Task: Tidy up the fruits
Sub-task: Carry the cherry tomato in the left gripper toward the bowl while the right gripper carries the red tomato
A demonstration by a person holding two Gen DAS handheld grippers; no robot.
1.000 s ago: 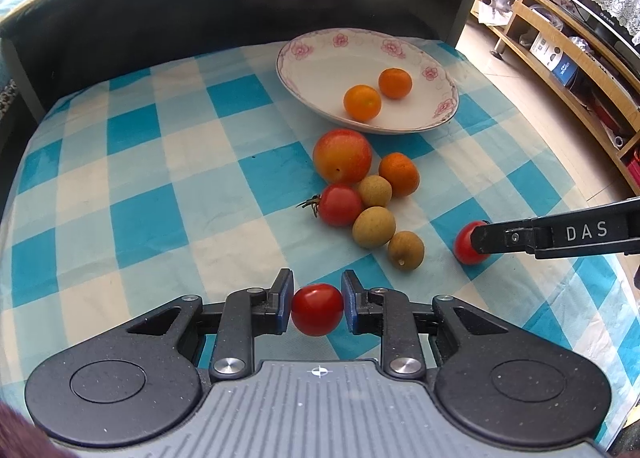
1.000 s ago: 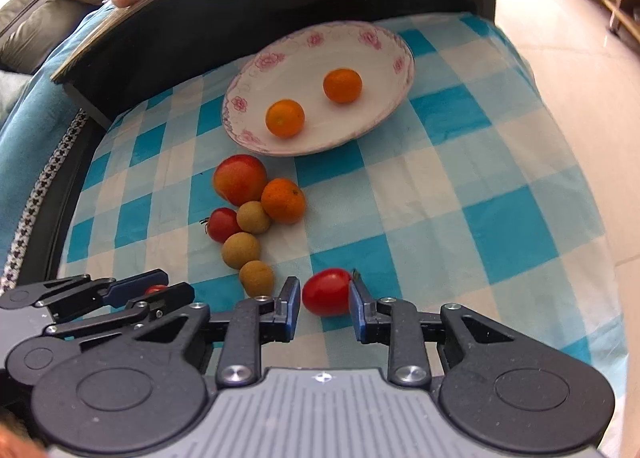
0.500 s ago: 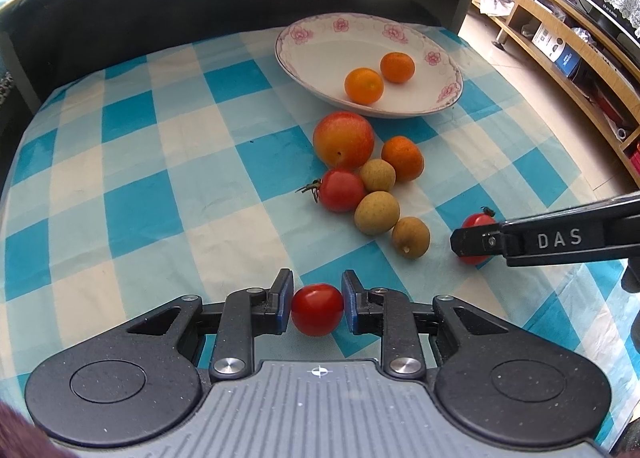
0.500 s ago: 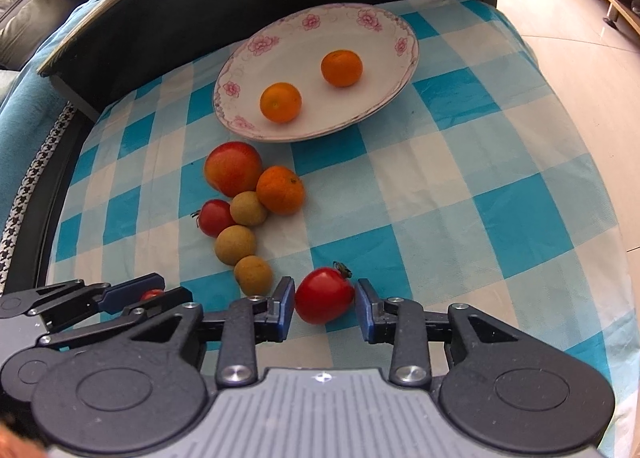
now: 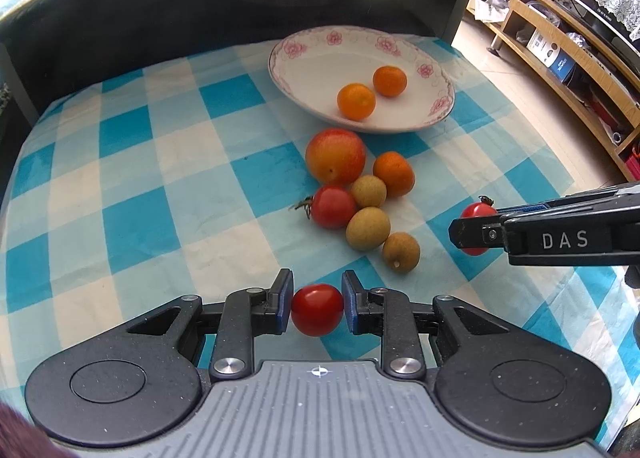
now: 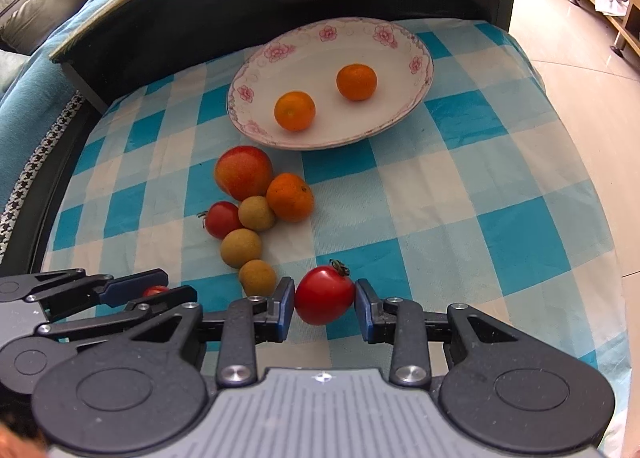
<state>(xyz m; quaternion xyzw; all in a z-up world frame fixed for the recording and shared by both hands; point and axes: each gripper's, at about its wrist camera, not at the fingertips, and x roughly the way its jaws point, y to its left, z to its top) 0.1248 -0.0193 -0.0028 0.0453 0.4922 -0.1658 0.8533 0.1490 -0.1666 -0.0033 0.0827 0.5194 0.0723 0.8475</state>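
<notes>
The right wrist view shows a cherry tomato [image 6: 324, 295] between the blue pads of the right hand-held gripper [image 6: 324, 304], which is closed on it; the tomato sits higher between the pads than half a second ago and its green stalk now points up, so it has turned a little in the grip. A second ago it seemed to rest low by the checked cloth [image 6: 460, 194]; now it seems lifted clear of the desk, so I judge the pick-up is done and the carry to the flowered plate [image 6: 420, 54] comes next. The left hand-held gripper [image 5: 316, 308] is closed on another cherry tomato [image 5: 317, 309], unchanged. The plate holds two small oranges [image 6: 295, 111]; in front of it on the cloth lie a larger red-orange fruit [image 6: 243, 172], one more orange, a stalked tomato and three brownish round fruits. The left wrist view shows the right gripper from the side, the tomato peeping above and below its fingers, and wooden shelves [image 5: 560, 50] beyond the desk. Only the right wrist view shows a sofa cushion [image 6: 36, 10] at the left.
</notes>
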